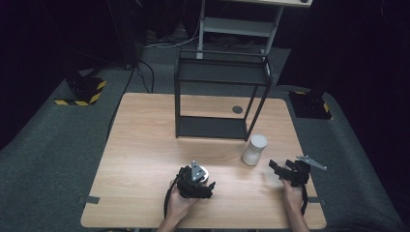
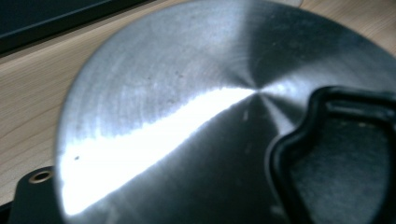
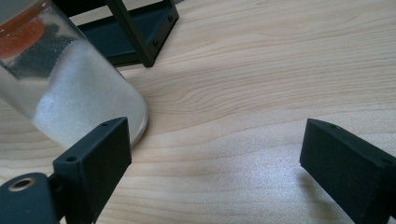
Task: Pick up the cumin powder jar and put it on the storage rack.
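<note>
High view: left tool (image 1: 203, 186) closing over the metal-lidded jar (image 1: 202, 172) at the bench's (image 1: 145, 145) near edge; right tool (image 1: 283, 173) released.

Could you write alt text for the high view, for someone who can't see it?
A person at a wooden table holds the left gripper over a round metal-topped container and the right gripper, open, near a white jar. A black metal shelf rack stands behind.
</note>
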Demonstrator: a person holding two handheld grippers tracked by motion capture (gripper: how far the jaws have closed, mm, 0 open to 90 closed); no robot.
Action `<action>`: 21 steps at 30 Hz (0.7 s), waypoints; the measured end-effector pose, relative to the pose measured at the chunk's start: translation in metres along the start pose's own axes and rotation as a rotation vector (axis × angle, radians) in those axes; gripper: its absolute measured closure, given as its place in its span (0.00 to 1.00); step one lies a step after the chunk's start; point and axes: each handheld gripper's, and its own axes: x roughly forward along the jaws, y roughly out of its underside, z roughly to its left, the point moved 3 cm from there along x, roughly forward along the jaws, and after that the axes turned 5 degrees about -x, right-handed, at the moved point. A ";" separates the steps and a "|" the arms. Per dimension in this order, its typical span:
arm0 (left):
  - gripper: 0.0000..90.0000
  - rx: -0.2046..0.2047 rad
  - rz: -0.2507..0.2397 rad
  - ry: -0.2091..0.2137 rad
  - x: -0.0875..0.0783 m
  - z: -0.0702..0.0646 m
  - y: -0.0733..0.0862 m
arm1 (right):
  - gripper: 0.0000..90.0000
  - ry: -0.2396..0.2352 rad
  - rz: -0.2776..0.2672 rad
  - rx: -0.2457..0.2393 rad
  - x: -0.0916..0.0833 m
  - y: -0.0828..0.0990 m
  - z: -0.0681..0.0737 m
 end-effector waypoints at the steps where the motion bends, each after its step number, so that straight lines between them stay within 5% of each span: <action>1: 0.17 0.000 0.000 0.000 0.000 0.000 0.000 | 0.09 0.000 0.000 0.000 0.000 0.000 0.000; 21: 0.32 -0.006 0.000 -0.021 0.004 -0.003 0.002 | 0.09 -0.002 -0.003 0.001 0.000 0.000 0.000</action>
